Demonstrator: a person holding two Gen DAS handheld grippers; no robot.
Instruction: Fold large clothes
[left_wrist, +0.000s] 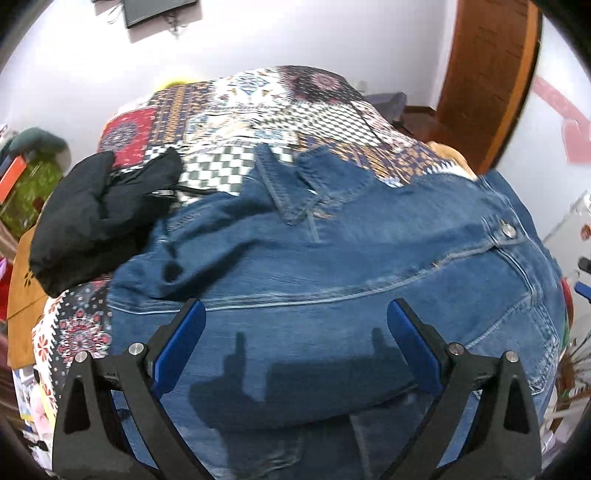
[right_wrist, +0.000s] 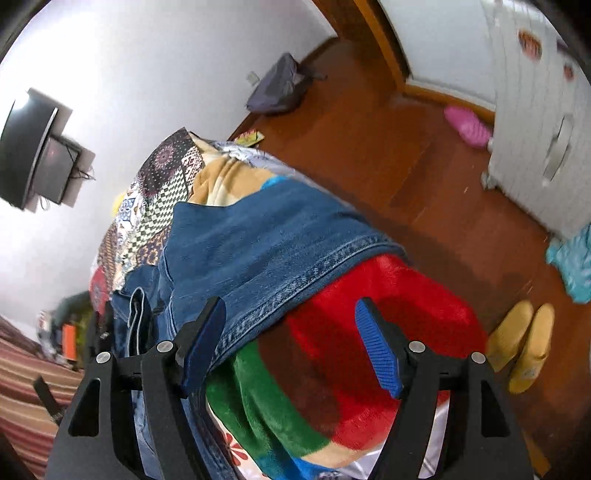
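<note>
Both my left gripper (left_wrist: 295, 325) and right gripper (right_wrist: 290, 328) hover released over the blue denim jacket (left_wrist: 332, 266), spread flat on the patchwork-covered bed (left_wrist: 258, 107) (ready for folding).

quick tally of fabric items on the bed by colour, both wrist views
Blue: 1, denim jacket
Black: 1, black garment
Red and green: 1, fleece blanket
Multicolour patchwork: 1, bedspread
Total: 4
Both the left gripper and the right gripper are open above them.
</note>
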